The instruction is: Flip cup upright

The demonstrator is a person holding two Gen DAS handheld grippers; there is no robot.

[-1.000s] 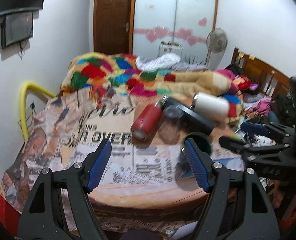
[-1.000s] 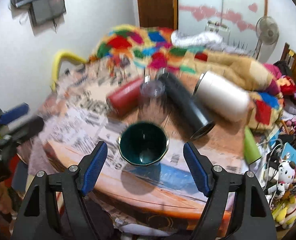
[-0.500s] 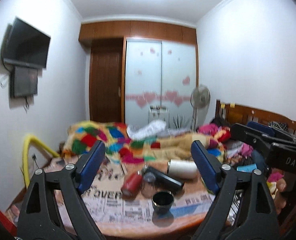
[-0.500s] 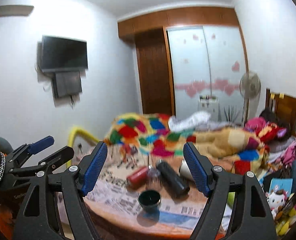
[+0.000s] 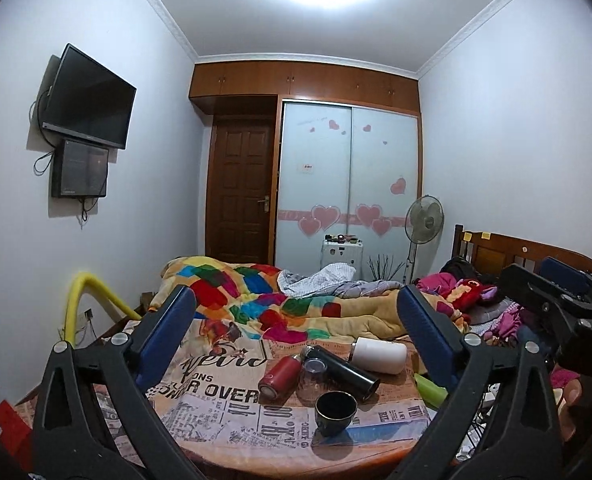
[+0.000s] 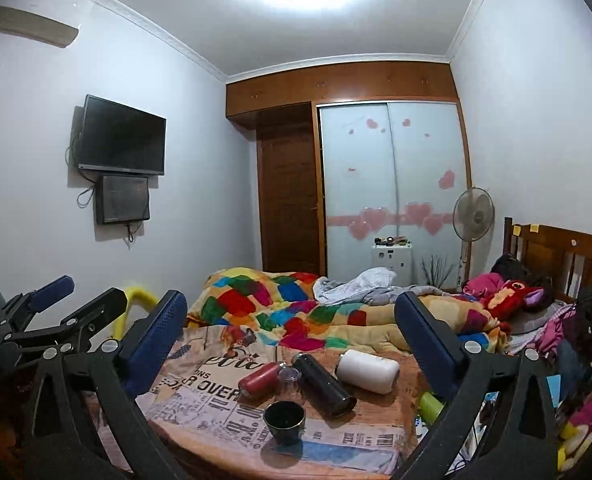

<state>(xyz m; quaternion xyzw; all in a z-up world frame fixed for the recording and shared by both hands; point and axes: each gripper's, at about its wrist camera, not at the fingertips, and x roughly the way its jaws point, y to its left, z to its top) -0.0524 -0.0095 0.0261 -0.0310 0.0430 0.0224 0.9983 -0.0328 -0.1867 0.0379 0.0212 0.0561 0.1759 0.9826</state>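
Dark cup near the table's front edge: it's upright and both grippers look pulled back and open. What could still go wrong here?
1. The dark cup stands close to the table front edge; a careless return of the right gripper or the left gripper might knock it off.
2. The black bottle, red bottle and white bottle lie on their sides just behind and could roll into it.

Round tabletop covered with a newspaper-print cloth, large black lettering across it. Near the front edge, standing upright with mouth up: a dark cup, resting on a blue patch of the cloth. Just behind it, lying on their sides in a close row: red bottle, clear glass, black flask, white flask. At the right edge, a green cylinder, partly hidden. Directly behind the tabletop, a bed with a patchwork quilt.
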